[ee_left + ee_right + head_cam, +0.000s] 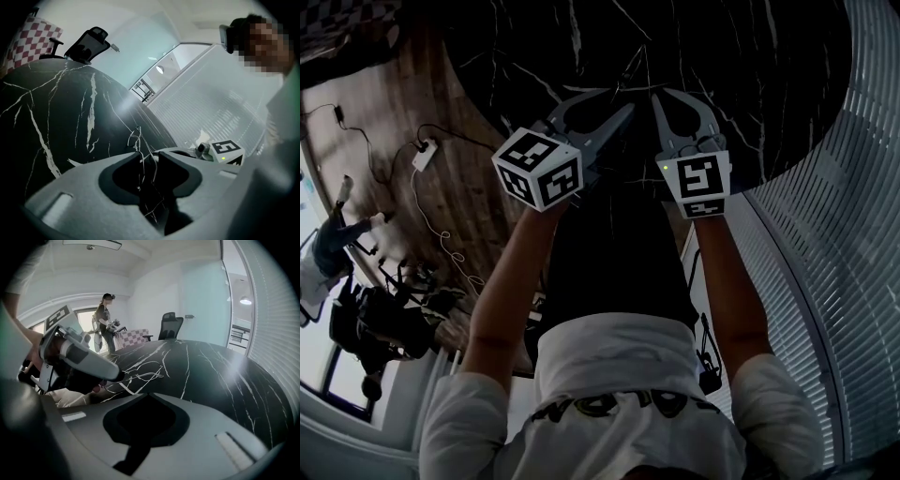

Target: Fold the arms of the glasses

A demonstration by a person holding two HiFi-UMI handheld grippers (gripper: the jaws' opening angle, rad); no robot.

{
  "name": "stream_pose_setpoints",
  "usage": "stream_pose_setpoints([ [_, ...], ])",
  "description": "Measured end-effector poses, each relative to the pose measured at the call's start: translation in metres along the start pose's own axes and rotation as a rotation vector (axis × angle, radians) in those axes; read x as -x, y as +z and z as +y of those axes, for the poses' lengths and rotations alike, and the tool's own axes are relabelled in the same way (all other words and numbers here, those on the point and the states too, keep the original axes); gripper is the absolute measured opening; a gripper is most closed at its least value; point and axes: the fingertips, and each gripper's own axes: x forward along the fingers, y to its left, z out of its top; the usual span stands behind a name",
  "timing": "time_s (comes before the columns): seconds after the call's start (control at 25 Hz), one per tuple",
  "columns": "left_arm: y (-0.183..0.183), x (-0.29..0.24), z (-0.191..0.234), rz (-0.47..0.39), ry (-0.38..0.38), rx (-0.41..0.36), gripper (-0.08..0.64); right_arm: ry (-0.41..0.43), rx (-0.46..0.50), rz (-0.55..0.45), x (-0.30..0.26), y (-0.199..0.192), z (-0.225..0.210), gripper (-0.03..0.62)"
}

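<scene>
The left gripper (626, 111) nips the wire-thin glasses (136, 139) over the dark marble table (750, 75), the right gripper (657, 97) closed and empty beside them, and I fear a hard push on an arm twists them out of that slight pinch.

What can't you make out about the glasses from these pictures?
- Glasses: the left gripper view shows only thin wire. Lenses, hinges and whether the arms are folded are too fine to tell.
- Grip: the wire runs between the jaws of the left gripper, but whether the pads press on it is unclear.
- Head view: the frame is lost among the white veins of the dark table.
</scene>
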Motion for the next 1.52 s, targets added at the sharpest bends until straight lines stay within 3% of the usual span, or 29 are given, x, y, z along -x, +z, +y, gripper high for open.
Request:
stream_pose_setpoints([
  [0.4,-0.009,-0.011,-0.014,0.039,-0.043,0.0,0.129,0.075,0.069,-0.032,-0.005,0.006,0.025,0.0],
  [0.6,-0.012,-0.014,-0.019,0.074,-0.048,-0.036,0.127,0.047,0.1,-0.006,-0.001,0.002,0.018,0.0],
  [0.68,-0.017,-0.015,-0.023,0.108,-0.042,-0.091,0.129,0.013,0.1,0.015,0.006,-0.004,0.008,0.0],
  [0.88,-0.036,-0.027,-0.037,0.229,-0.016,-0.335,0.129,-0.043,0.056,0.047,0.027,-0.026,-0.013,0.0],
  [1.0,-0.041,-0.037,-0.041,0.258,-0.007,-0.39,0.129,-0.075,0.041,0.05,0.04,-0.034,-0.023,0.0],
  [1.2,-0.034,-0.023,-0.048,0.229,0.026,-0.358,0.129,-0.101,0.012,0.026,0.073,-0.026,-0.025,0.0],
  [1.52,0.006,0.041,-0.096,0.075,0.065,-0.307,0.129,-0.06,-0.077,-0.145,0.136,0.052,-0.013,0.0],
])
